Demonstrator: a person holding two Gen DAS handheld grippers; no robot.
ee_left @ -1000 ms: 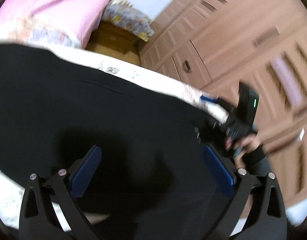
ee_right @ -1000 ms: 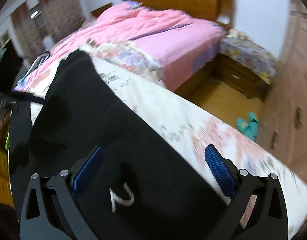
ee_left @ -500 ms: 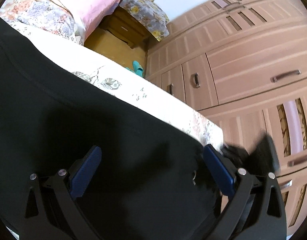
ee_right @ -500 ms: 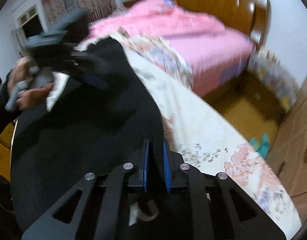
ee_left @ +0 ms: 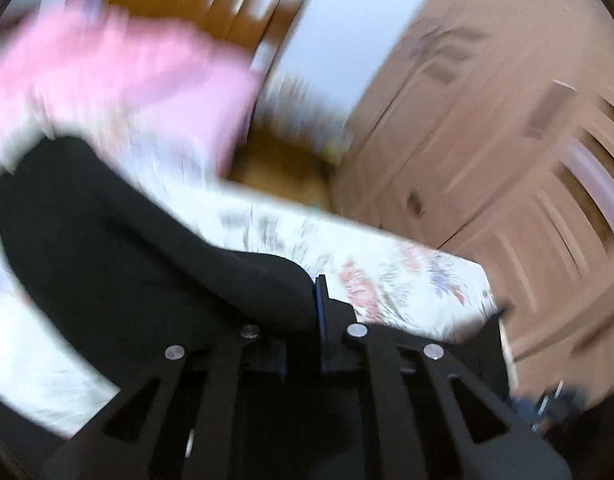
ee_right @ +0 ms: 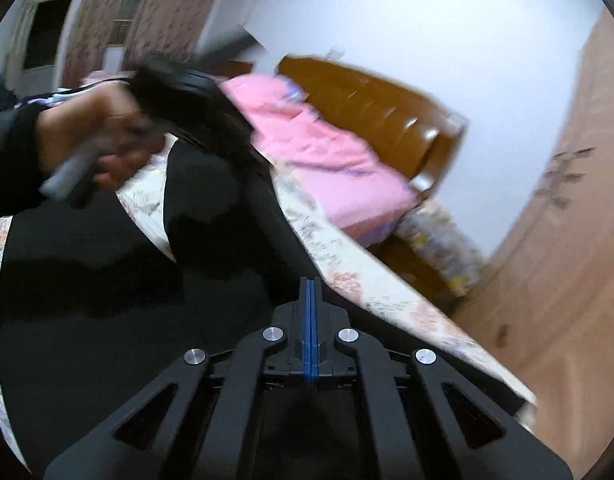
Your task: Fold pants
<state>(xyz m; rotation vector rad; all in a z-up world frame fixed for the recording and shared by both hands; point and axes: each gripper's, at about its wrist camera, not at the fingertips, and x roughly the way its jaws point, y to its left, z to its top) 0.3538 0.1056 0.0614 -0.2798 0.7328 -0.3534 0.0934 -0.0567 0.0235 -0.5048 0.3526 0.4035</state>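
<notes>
The black pants [ee_left: 119,264] lie on a floral-covered surface [ee_left: 407,276]. In the blurred left wrist view my left gripper [ee_left: 313,300] is shut on a bunched fold of the pants. In the right wrist view the pants [ee_right: 107,300] fill the lower left, and my right gripper [ee_right: 311,292] has its blue pads pressed together at the pants' edge; cloth between the pads is hard to make out. The left gripper and hand [ee_right: 107,136] appear there too, lifted, with black cloth hanging from them.
A bed with a pink quilt [ee_right: 319,152] and a wooden headboard [ee_right: 379,112] stands behind. A wooden wardrobe [ee_left: 507,140] is at the right. A floral-covered nightstand [ee_right: 439,236] sits between bed and wardrobe. Floor shows beyond the surface's edge.
My left gripper went from open to shut on the pants and lifted them. My right gripper closed half a second ago and stays shut. Both views swung upward.
</notes>
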